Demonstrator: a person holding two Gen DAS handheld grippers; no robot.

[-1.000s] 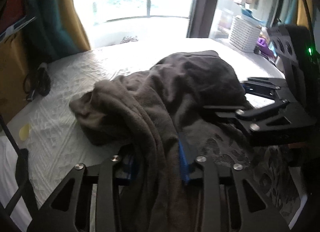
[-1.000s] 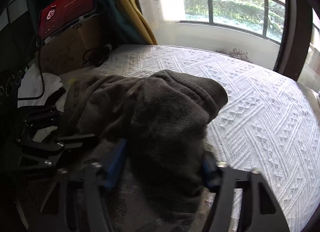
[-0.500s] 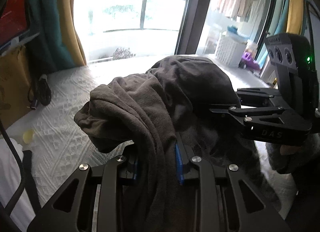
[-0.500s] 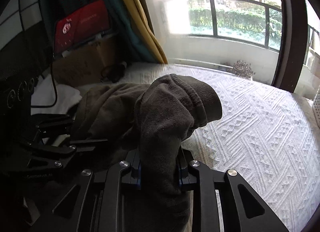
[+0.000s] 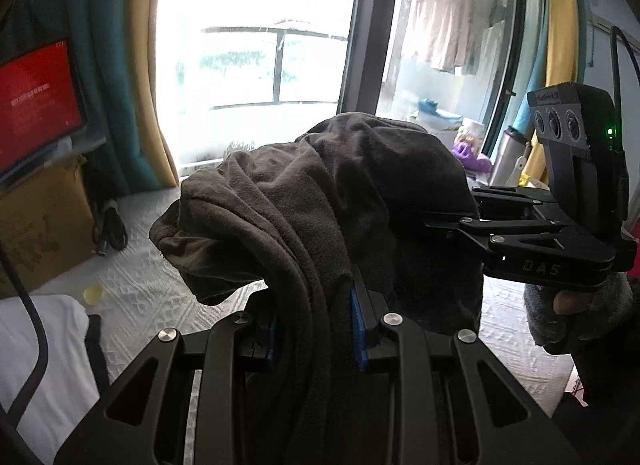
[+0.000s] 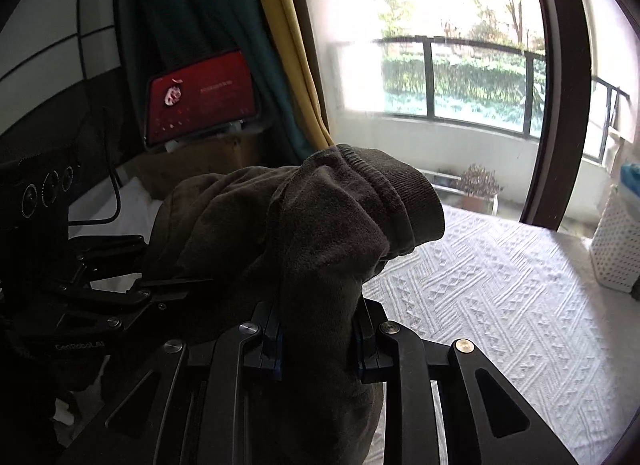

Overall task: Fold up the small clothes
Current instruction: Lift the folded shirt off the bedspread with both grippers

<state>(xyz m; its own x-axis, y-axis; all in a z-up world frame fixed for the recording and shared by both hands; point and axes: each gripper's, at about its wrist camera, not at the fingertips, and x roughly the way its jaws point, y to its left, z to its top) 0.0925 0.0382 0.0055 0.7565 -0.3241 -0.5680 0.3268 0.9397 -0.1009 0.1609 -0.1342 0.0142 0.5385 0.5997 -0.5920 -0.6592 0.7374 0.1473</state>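
Right tool [image 5: 448,221] marked "DAS", left tool [image 5: 316,329]: both clamping garment [image 5: 320,201].

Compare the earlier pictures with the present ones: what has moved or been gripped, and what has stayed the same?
Both grippers, left gripper and right gripper, closed on the dark garment and lifted it off the white bedspread, so it now hangs bunched between them. The bedspread, laundry basket and red screen are unchanged.

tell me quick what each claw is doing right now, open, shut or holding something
Left claw: shut on the dark grey garment, held up off the bed.
Right claw: shut on the same garment.
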